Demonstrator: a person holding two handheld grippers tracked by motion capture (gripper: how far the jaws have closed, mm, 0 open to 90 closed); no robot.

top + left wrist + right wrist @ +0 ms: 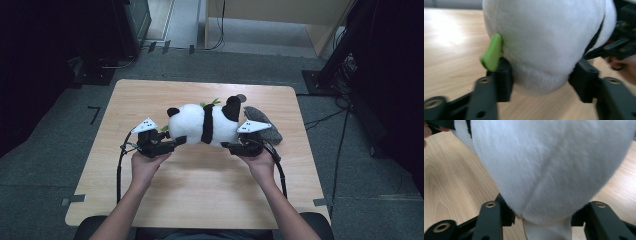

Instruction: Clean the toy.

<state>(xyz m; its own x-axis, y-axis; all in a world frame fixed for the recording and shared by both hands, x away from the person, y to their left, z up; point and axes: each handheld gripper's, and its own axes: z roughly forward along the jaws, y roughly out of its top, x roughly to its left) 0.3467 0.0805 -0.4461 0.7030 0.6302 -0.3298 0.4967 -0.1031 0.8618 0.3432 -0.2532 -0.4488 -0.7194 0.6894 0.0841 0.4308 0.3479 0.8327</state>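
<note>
Gripping the plush panda [202, 122] from both ends over the bench [200, 190]: left tool [179, 141] and right tool [227, 145] each have jaws pressed half-wide into white fur, apparently. Soft, light, squashy; pinch deep at bulky ends.

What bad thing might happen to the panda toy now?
The plush panda is soft and round, so it might slip out from between the left gripper and right gripper, which meet it only at its ends. The left jaw sits right by the green leaf and could snag or bend it. If the panda swings, it may knock the grey object behind it.
</note>
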